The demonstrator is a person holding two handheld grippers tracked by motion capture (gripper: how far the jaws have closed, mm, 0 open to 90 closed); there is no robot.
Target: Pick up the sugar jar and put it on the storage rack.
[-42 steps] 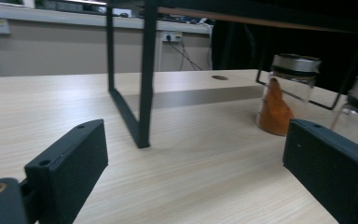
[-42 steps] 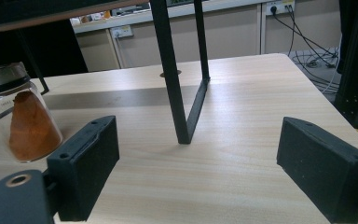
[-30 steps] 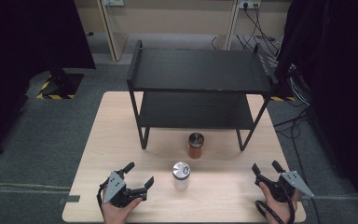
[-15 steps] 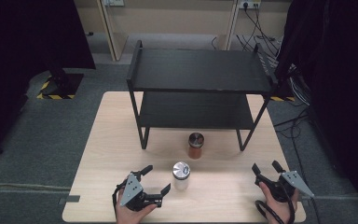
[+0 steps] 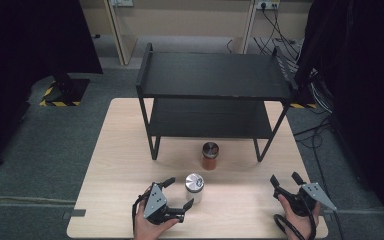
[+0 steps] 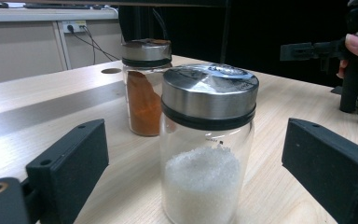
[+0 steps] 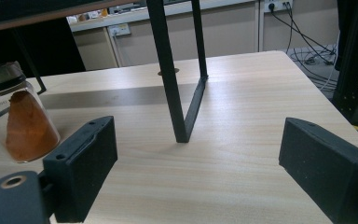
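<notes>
A glass jar of white grains with a silver lid [image 5: 194, 187] [image 6: 207, 144] stands near the table's front edge. My left gripper [image 5: 180, 192] is open, and the jar stands between its pads [image 6: 74, 158] with a gap on each side. A second jar holding orange powder [image 5: 210, 156] [image 6: 144, 91] [image 7: 21, 116] stands behind it, in front of the black two-tier shelf [image 5: 212, 75]. My right gripper [image 5: 285, 177] [image 7: 198, 154] rests open at the front right with nothing between its jaws, facing a shelf leg [image 7: 175, 93].
The shelf takes up the back half of the wooden table [image 5: 120, 150], its legs standing either side of the orange jar. Cables [image 5: 285, 50] run over the floor at the back right. Bare tabletop lies to the left of the shelf.
My left gripper has moved right along the front edge until its jaws stand either side of the white jar. The right gripper and both jars have stayed put.
</notes>
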